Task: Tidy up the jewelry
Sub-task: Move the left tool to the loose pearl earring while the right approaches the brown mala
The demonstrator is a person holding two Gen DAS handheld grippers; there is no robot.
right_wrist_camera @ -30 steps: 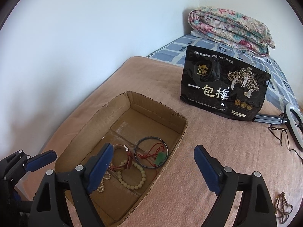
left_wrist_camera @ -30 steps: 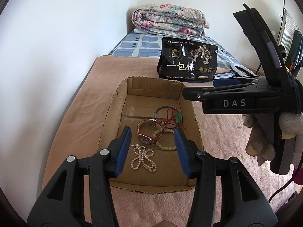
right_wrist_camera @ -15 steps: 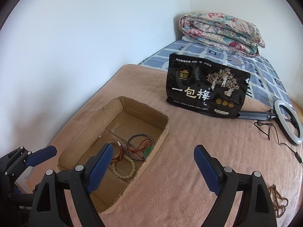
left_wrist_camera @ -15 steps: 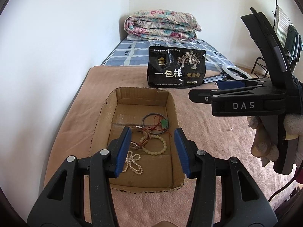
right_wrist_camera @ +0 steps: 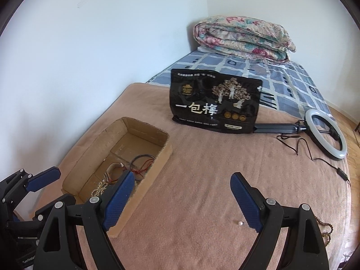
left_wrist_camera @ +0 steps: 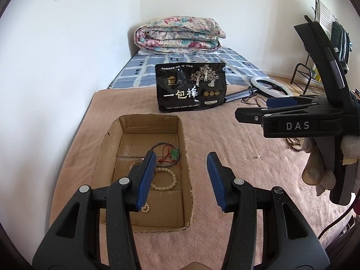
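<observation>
I am holding both grippers above the pink blanket (right_wrist_camera: 202, 180), with nothing in either. Most of the jewelry is lying in the cardboard box (left_wrist_camera: 186, 157): a bangle (left_wrist_camera: 165, 145) with a red cord and green pendant (left_wrist_camera: 174, 154), a pale bead bracelet (left_wrist_camera: 166, 181), and a pearl strand (right_wrist_camera: 100, 187) near the front wall.

Two pieces are lying outside it, so I judge the step in hand to be fetching them: a dark bead string (right_wrist_camera: 327, 230) at the blanket's right edge, and one loose pearl (right_wrist_camera: 240, 223) just beside my right fingertip. To do this well, I would come down on the dark beads where they bunch, so the strand is not slipping through. The single pearl is tiny and round, and on soft pile it may roll or sink, so I would pinch it squarely.

My right gripper (right_wrist_camera: 182, 199) is spread wide, touching nothing. My left gripper (left_wrist_camera: 181, 176) is also parted, less widely, hanging empty over the box's right wall.
</observation>
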